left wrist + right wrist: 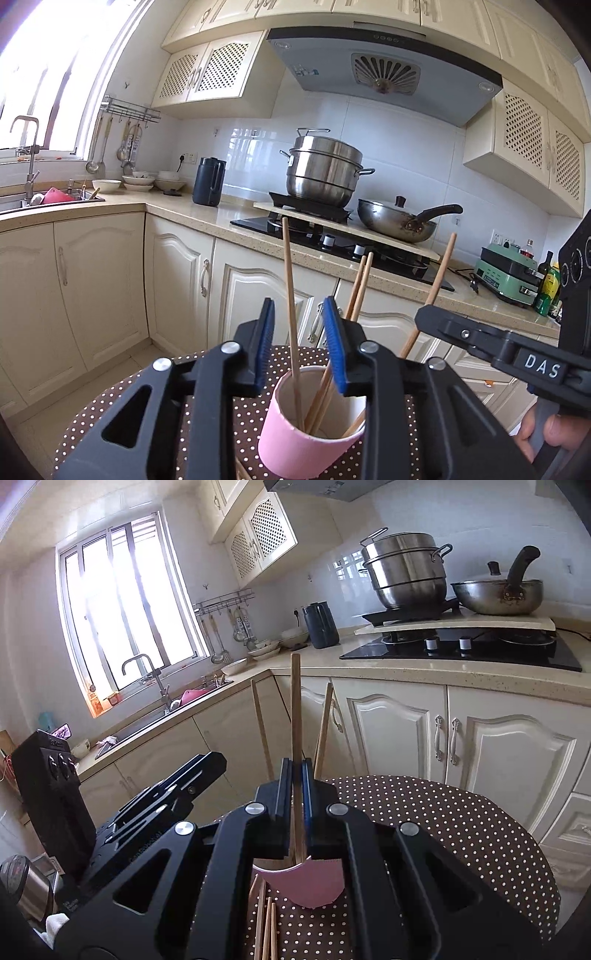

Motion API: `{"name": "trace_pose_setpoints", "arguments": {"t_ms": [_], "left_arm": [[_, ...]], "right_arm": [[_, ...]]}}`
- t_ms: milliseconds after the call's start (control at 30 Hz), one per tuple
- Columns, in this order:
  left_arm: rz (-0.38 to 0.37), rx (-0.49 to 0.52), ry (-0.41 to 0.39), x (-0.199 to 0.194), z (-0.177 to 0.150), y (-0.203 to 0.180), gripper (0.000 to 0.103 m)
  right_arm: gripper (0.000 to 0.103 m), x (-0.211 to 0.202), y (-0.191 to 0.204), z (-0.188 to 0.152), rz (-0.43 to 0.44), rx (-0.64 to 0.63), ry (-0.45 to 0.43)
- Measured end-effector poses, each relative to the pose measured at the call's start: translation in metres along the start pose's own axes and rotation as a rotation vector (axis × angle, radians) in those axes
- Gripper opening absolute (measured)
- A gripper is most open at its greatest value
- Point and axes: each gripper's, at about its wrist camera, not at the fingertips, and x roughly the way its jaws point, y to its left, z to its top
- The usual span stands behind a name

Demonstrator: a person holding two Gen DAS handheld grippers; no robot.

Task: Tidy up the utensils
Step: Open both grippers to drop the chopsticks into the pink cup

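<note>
A pink paper cup (310,439) stands on the brown polka-dot table (122,398) and holds several wooden chopsticks (290,295). My left gripper (301,314) is open just behind and above the cup, with one chopstick standing between its jaws, untouched. My right gripper (295,771) is shut on one upright chopstick (295,701) whose lower end is in the cup (314,884). In the left wrist view that chopstick (439,273) leans at the right, gripped by the right gripper (424,314). Several loose chopsticks (266,923) lie on the table in front of the cup.
Cream cabinets and a counter run behind the table, with a black hob (332,243), a steel steamer pot (321,173), a wok (399,221) and a dark kettle (208,181). A sink (48,199) sits at the left under the window. Bottles (550,284) stand at the right.
</note>
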Motion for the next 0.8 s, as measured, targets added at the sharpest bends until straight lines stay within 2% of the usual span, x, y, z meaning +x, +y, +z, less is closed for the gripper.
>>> {"name": "trace_pose_setpoints", "arguments": {"t_ms": [100,167,500,567,667,700,800], "left_arm": [[0.036,0.006,0.017,-0.006,0.001,0.000,0.037],[0.061,0.012,0.028,-0.010,0.002,0.001,0.047],[0.128,0.015,0.102,-0.025,0.005,0.004,0.053],[0.129,0.022,0.093,-0.032,0.005,0.004,0.056],[0.131,0.033,0.086,-0.041,0.007,0.002,0.059],[0.130,0.031,0.086,-0.045,0.008,0.001,0.060],[0.131,0.022,0.077,-0.056,0.013,0.002,0.061]], "right_arm": [[0.006,0.000,-0.001,-0.005,-0.013,0.029,0.014],[0.006,-0.001,0.001,-0.008,-0.034,0.033,0.014],[0.008,-0.006,0.013,-0.015,-0.077,0.060,0.029],[0.013,-0.009,0.015,-0.015,-0.079,0.062,0.029],[0.034,-0.017,0.015,-0.016,-0.086,0.071,0.016],[0.045,-0.020,0.015,-0.016,-0.087,0.074,0.008],[0.046,-0.029,0.017,-0.015,-0.085,0.073,-0.004]]}}
